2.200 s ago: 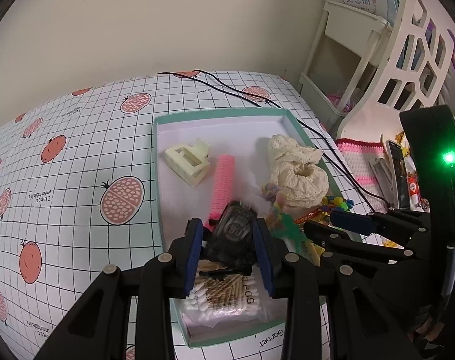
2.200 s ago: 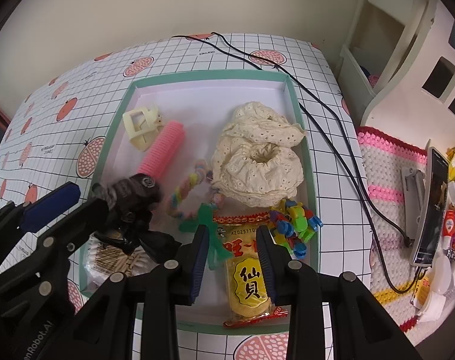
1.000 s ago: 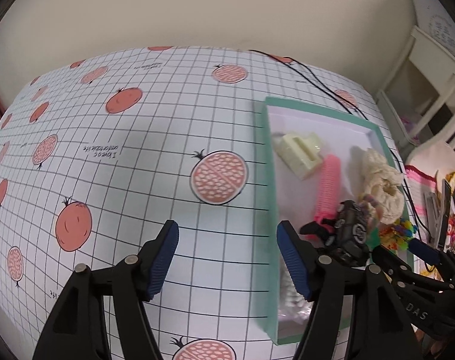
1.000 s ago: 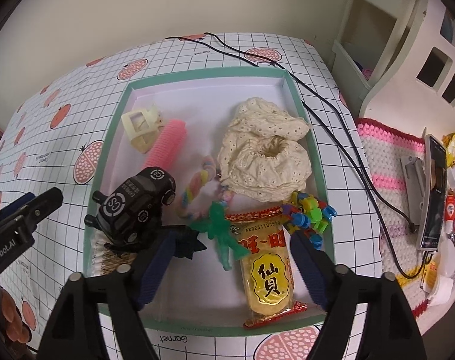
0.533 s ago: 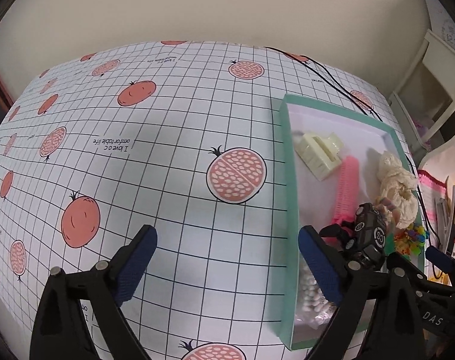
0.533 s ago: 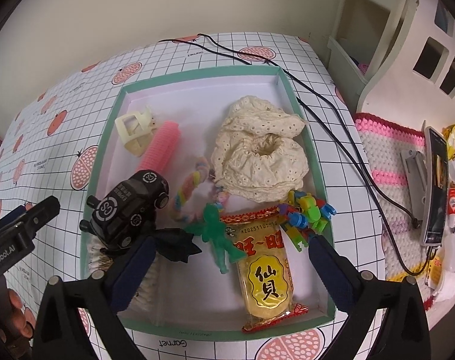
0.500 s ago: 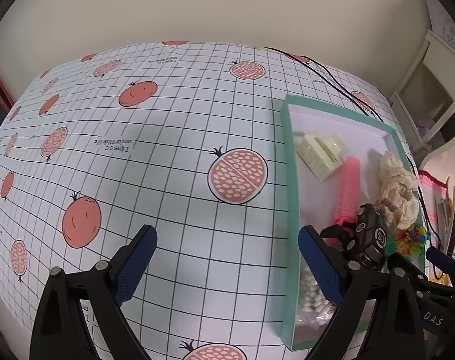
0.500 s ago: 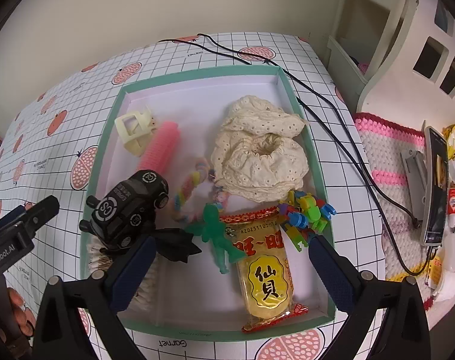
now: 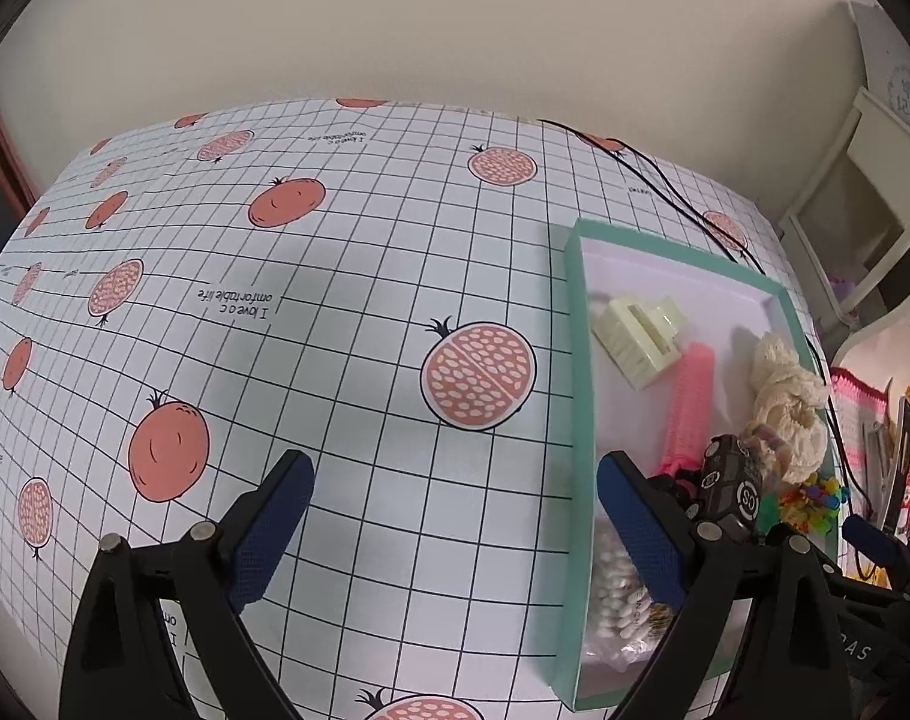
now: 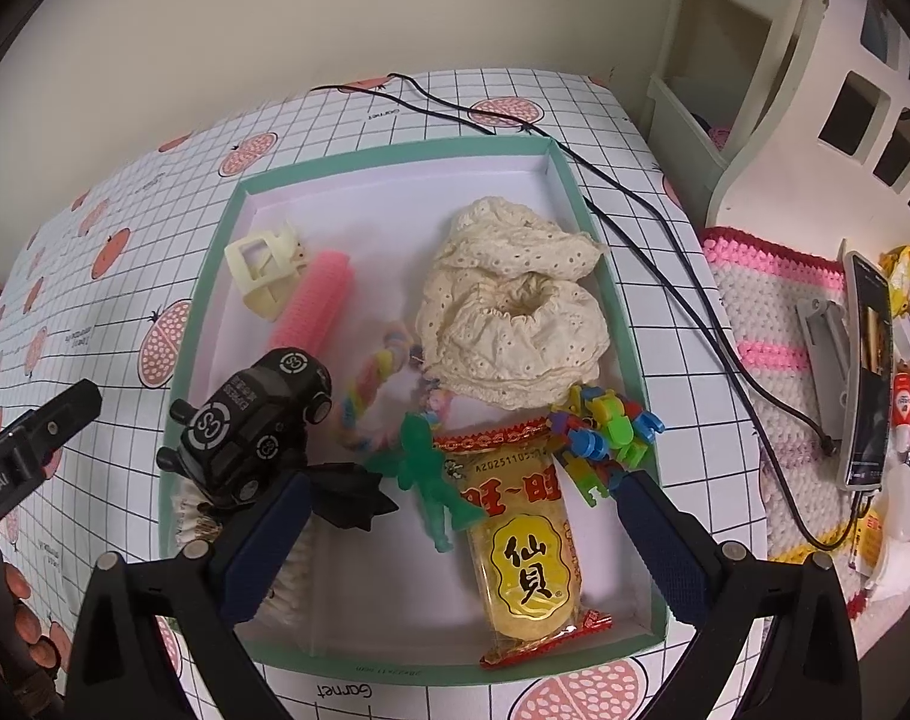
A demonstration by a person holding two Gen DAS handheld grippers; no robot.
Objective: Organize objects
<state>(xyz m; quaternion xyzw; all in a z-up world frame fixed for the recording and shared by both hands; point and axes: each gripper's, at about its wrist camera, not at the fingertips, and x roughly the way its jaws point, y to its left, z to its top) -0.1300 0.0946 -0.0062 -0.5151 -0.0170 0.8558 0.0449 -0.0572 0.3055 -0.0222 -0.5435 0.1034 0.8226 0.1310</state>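
blue-padded hand-held gripper wide apart, empty

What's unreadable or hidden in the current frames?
- Cotton swab bag: right wrist view, mostly behind the black toy car and a gripper finger.
- Snack packet print: left wrist view, hidden by a gripper finger.
- Phone screen: right wrist view, too small and oblique.
- Box near corner: left wrist view, cut by frame edge.

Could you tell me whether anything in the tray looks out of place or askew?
The black toy car sits tilted, perched on the bag of cotton swabs at the tray's left edge rather than flat on the floor. The rest lies settled, loosely jumbled.
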